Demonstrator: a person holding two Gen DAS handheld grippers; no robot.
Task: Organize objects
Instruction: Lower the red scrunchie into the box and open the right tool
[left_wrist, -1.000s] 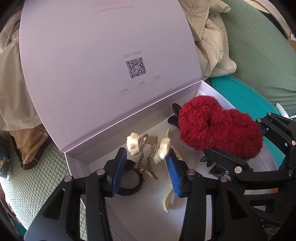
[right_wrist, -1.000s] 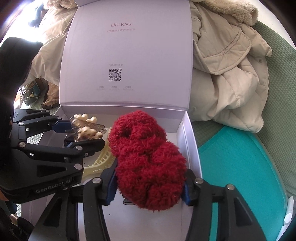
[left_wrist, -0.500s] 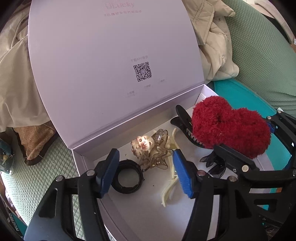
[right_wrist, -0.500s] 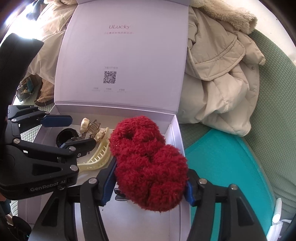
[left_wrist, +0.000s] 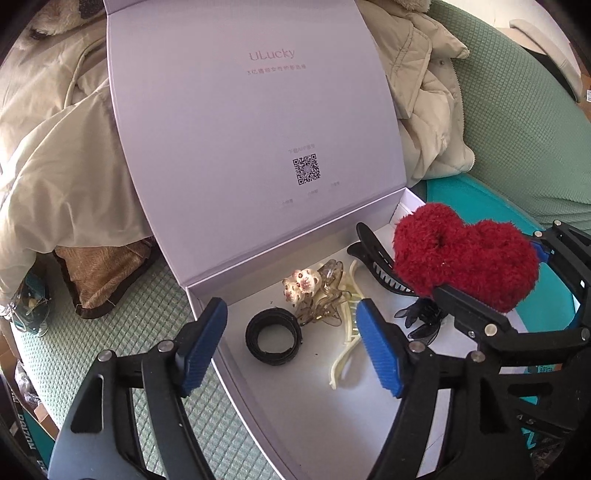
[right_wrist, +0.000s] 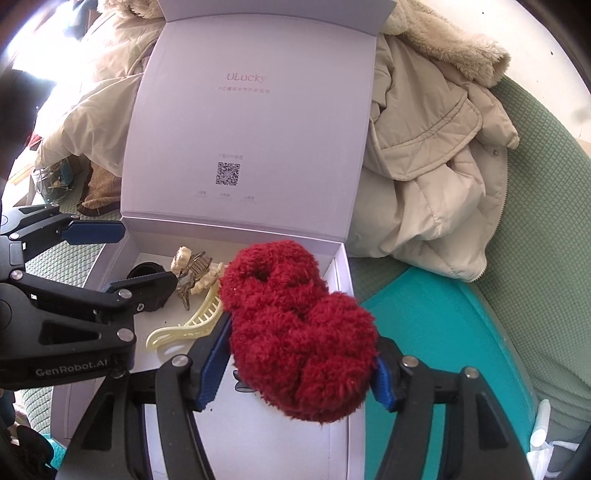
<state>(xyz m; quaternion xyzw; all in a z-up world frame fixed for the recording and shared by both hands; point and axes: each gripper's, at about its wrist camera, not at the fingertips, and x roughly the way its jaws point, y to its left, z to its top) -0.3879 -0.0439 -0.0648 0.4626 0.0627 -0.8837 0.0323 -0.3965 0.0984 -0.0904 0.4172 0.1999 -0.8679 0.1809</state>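
Released from the left tongs (left_wrist: 291, 343), the bear-trimmed hair claw (left_wrist: 314, 295) is now lying on the box floor, and those tongs, whose jaws have just been opening, are standing wide with nothing between them above the near left part of the lavender gift box (left_wrist: 207, 295). Nearest them, a black elastic hair band (left_wrist: 273, 336) is sitting on the white floor, with a cream hair claw (left_wrist: 347, 332) just beside it and the bear claw resting against that one. Further right, the right tongs (right_wrist: 299, 365) have been opening too, yet the fluffy red scrunchie (right_wrist: 295, 332) is still bulging between their blue pads, seemingly held loosely over the box's right side. It is looking light, soft and springy, so gripping across its thick middle should be working best; it will be squashing rather than slipping. Beneath it in the left view, a black hair claw (left_wrist: 380, 262) is lying. Beyond, the lid (right_wrist: 251, 122) is standing open, a beige padded coat (right_wrist: 436, 158) heaped behind on the green sofa (right_wrist: 546, 192).
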